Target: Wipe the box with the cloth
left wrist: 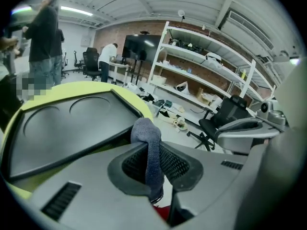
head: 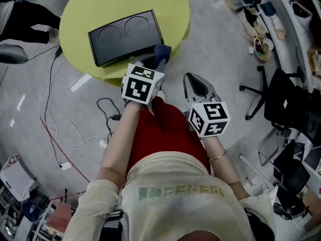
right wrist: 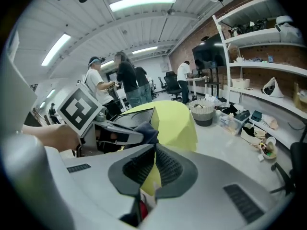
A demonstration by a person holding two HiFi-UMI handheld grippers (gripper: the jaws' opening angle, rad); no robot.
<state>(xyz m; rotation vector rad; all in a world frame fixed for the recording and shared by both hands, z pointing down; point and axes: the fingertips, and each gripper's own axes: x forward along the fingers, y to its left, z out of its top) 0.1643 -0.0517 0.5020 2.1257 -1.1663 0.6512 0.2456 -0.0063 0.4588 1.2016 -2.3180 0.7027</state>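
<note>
A black box [head: 125,37] with two round recesses in its lid lies on a round yellow-green table [head: 100,4]. My left gripper [head: 159,55] is shut on a blue-grey cloth [head: 163,50] at the table's near edge, just right of the box's front corner. In the left gripper view the cloth [left wrist: 148,140] stands up between the jaws of the left gripper [left wrist: 152,164], with the box [left wrist: 67,128] close on the left. My right gripper [head: 194,82] hangs off the table to the right, shut and holding nothing. The right gripper view shows the right gripper [right wrist: 154,159], the cloth [right wrist: 146,131] and the box [right wrist: 136,116].
Cables [head: 75,134] trail over the floor left of the table. Black office chairs [head: 281,94] stand at the right. Shelves [left wrist: 206,75] line the brick wall. Several people [right wrist: 127,83] stand beyond the table, and a basket [right wrist: 202,113] sits on the floor.
</note>
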